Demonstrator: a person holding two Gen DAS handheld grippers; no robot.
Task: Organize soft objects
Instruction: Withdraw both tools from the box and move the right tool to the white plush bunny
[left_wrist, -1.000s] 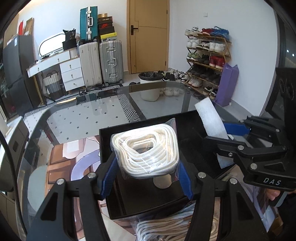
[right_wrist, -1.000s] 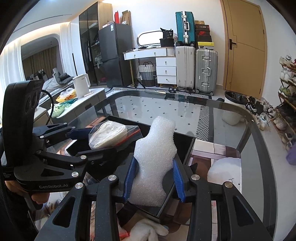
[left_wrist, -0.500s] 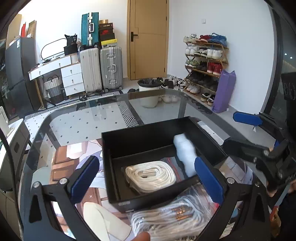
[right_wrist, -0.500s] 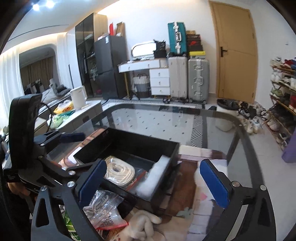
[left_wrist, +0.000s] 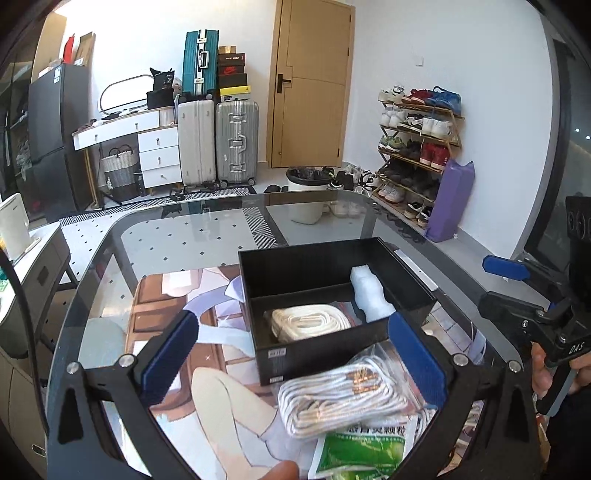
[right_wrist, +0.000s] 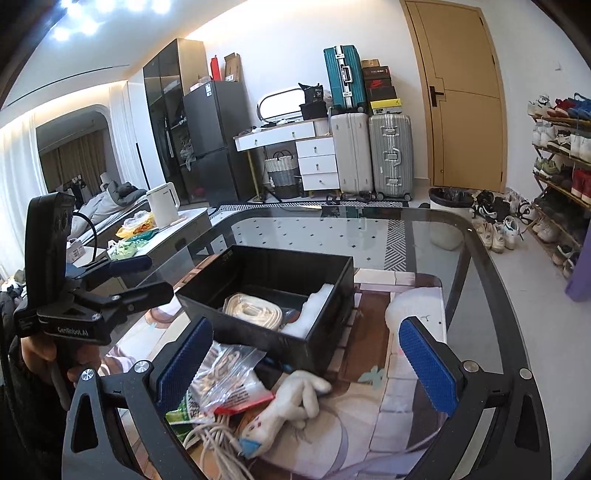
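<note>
A black box (left_wrist: 306, 354) stands on the glass table (left_wrist: 177, 236). Inside it lie a bagged coil of white rope (left_wrist: 310, 321) and a white foam piece (left_wrist: 369, 295), also visible in the right wrist view as the rope (right_wrist: 255, 310) and the foam (right_wrist: 314, 310) against the box wall (right_wrist: 332, 332). My left gripper (left_wrist: 291, 323) is wide open, back from the box's near side, with nothing in it. My right gripper (right_wrist: 306, 326) is wide open too, nothing between its pads, near the box's right corner. Each gripper shows in the other's view: the right gripper (left_wrist: 496, 284) and the left gripper (right_wrist: 155, 277).
In front of the box lie a bag of white cords (left_wrist: 340, 398), a green packet (left_wrist: 362, 446), a zip bag (right_wrist: 225, 376) and a white plush toy (right_wrist: 291, 402). A pale soft item (right_wrist: 413, 306) rests on the printed mat to the box's right. A person's hand (left_wrist: 543, 373) holds the right gripper's handle.
Both grippers opened and let go: the bagged rope and the foam piece dropped into the box. Both hands then drew back from the box and rose a little.
</note>
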